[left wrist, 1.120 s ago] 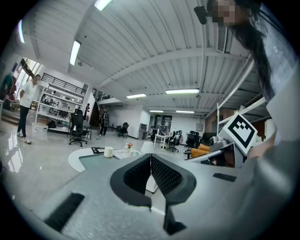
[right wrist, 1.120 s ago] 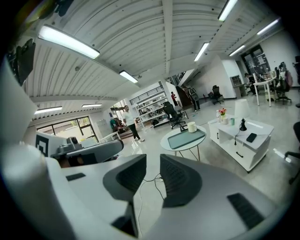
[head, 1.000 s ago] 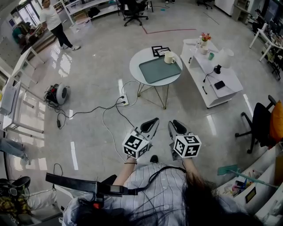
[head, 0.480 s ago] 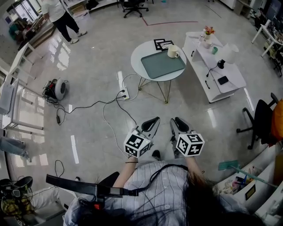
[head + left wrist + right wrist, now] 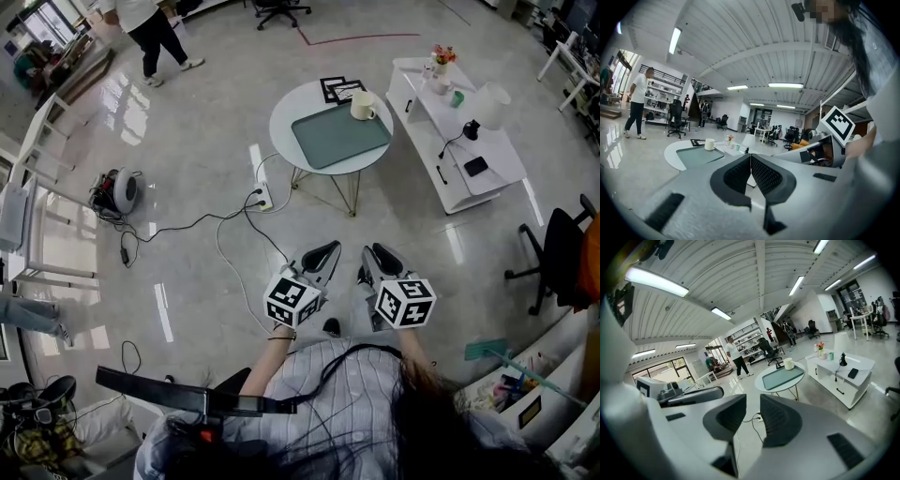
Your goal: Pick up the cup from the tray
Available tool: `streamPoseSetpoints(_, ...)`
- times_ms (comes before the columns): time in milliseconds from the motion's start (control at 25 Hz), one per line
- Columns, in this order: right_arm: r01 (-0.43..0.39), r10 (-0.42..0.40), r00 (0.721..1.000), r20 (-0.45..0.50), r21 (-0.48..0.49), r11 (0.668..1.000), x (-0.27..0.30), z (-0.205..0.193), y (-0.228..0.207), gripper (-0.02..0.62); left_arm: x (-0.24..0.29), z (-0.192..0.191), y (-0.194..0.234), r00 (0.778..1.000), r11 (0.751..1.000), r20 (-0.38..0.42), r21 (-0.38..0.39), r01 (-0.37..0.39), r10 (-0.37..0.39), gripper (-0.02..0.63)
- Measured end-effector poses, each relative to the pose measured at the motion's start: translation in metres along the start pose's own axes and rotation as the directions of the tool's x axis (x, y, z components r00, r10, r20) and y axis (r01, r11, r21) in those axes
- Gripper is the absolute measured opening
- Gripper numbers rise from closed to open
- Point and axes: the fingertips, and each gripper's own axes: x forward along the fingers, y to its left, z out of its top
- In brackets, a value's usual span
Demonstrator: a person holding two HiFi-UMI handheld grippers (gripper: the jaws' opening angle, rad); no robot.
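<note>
Closer now than a second ago, the person carrying the two grippers has advanced toward the round worktop (image 5: 286,122), which fills slightly more of the head view, while a bystander (image 5: 155,28) at the far left has walked on up the floor. A cream cup (image 5: 361,105) stands upright at the far right corner of the teal tray (image 5: 339,138); whether it sits on the tray's rim or just past it cannot be told from here. Its mouth faces up and its long axis is vertical, with the handle apparently turned right, toward the low white cabinet (image 5: 469,155). Both grippers remain well short of the worktop, held side by side over bare floor. In its own view the left gripper (image 5: 328,251) has its jaws pressed together on nothing, and the right gripper (image 5: 375,253) is likewise closed and empty. The approach is the step in hand. It will likely go best if the nearer right gripper spreads its jaws before arriving, comes in level across the cup's body clear of the handle, and closes squarely so the cup does not tip.
</note>
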Motion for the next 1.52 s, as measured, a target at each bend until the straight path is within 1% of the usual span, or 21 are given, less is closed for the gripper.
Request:
streamPoseSetpoints(120, -0.010, 0.010, 1.000, 0.003, 0.002, 1.000, 0.014, 0.015, -0.014, 0.103, 0.022, 0.008, 0.009, 1.000, 1.000, 0.002, -0.012, 0.004, -0.004, 0.014)
streamPoseSetpoints(280, -0.021, 0.021, 1.000, -0.003, 0.004, 1.000, 0.032, 0.036, -0.037, 0.103, 0.055, 0.016, 0.019, 1.000, 1.000, -0.027, 0.009, -0.003, 0.004, 0.014)
streamPoseSetpoints(360, -0.027, 0.027, 1.000, -0.012, 0.003, 1.000, 0.042, 0.047, -0.050, 0.103, 0.072, 0.019, 0.023, 0.999, 1.000, -0.036, 0.005, -0.008, 0.008, 0.014)
streamPoseSetpoints(560, -0.051, 0.051, 0.998, -0.049, -0.001, 0.999, 0.069, 0.067, -0.080, 0.103, 0.111, 0.024, 0.040, 0.998, 0.999, -0.052, -0.019, -0.037, 0.036, 0.014)
streamPoseSetpoints(720, -0.075, 0.075, 0.995, -0.067, -0.001, 0.997, 0.088, 0.087, -0.103, 0.103, 0.142, 0.036, 0.052, 0.997, 0.998, -0.056, -0.026, -0.064, 0.062, 0.014)
streamPoseSetpoints(960, -0.114, 0.113, 0.990, -0.078, -0.004, 0.993, 0.114, 0.109, -0.132, 0.103, 0.183, 0.049, 0.066, 0.995, 0.996, -0.055, -0.016, -0.089, 0.088, 0.014)
streamPoseSetpoints(1080, -0.124, 0.123, 0.989, -0.078, -0.005, 0.992, 0.123, 0.119, -0.146, 0.103, 0.200, 0.056, 0.072, 0.993, 0.995, -0.055, -0.001, -0.101, 0.101, 0.014)
streamPoseSetpoints(1280, -0.118, 0.118, 0.990, -0.071, 0.009, 0.993, 0.133, 0.130, -0.172, 0.103, 0.221, 0.066, 0.076, 0.993, 0.994, -0.054, 0.029, -0.108, 0.109, 0.014)
streamPoseSetpoints(1520, -0.142, 0.143, 0.988, -0.066, 0.013, 0.990, 0.143, 0.139, -0.177, 0.103, 0.234, 0.070, 0.089, 0.990, 0.992, -0.067, 0.035, -0.122, 0.124, 0.014)
